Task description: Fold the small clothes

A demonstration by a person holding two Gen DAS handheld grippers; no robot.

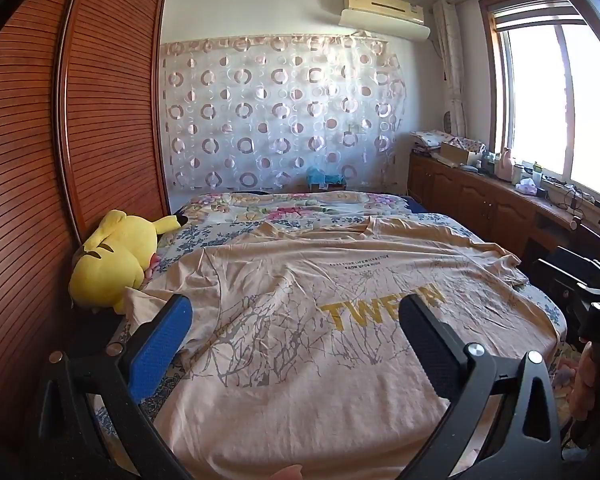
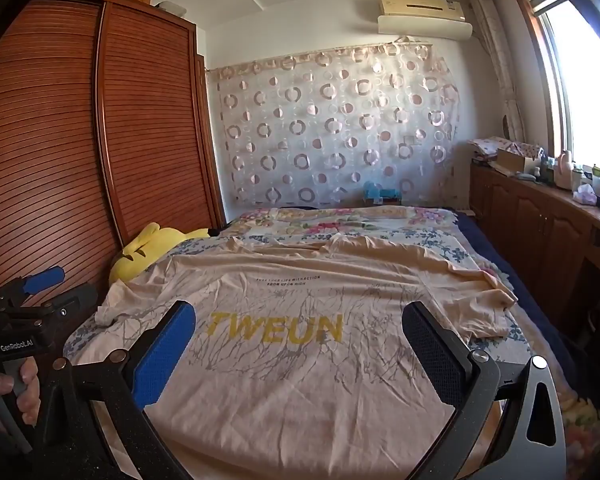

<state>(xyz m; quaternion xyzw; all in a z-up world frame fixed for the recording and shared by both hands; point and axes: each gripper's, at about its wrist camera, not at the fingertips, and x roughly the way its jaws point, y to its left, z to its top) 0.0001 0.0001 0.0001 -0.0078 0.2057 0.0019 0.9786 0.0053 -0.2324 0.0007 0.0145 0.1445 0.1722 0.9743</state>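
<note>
Looking through the left wrist camera first, the left gripper [image 1: 296,320] has its two fingers spread as wide as they go. Nothing is between them. It hangs over the T-shirt [image 1: 300,288] and does not touch it.

The T-shirt is pale peach with yellow letters and grey branch lines. It lies spread out flat on the bed [image 1: 220,228], print side up. One sleeve pokes out at about 9 o'clock, close to the yellow plush toy [image 1: 116,256]. The other sleeve is bunched up at about 3 o'clock. At the far right edge, near 4 o'clock, a hand [image 1: 588,384] holds the handle of the other tool.

Now the right wrist camera. The right gripper [image 2: 300,320] is also wide open and holds nothing. It floats above the T-shirt [image 2: 300,360], with the yellow word right between its fingers. The wrinkled sleeve sits at about 2 o'clock. The plush toy [image 2: 152,252] peeks out at about 10 o'clock by the wooden wardrobe [image 2: 80,140]. At 8 o'clock the person's other hand [image 2: 12,392] grips the left tool.

So how far along is it? I think the folding has not started. No edge is turned over yet and no sleeve is tucked in. All the folds are still left to do.
</note>
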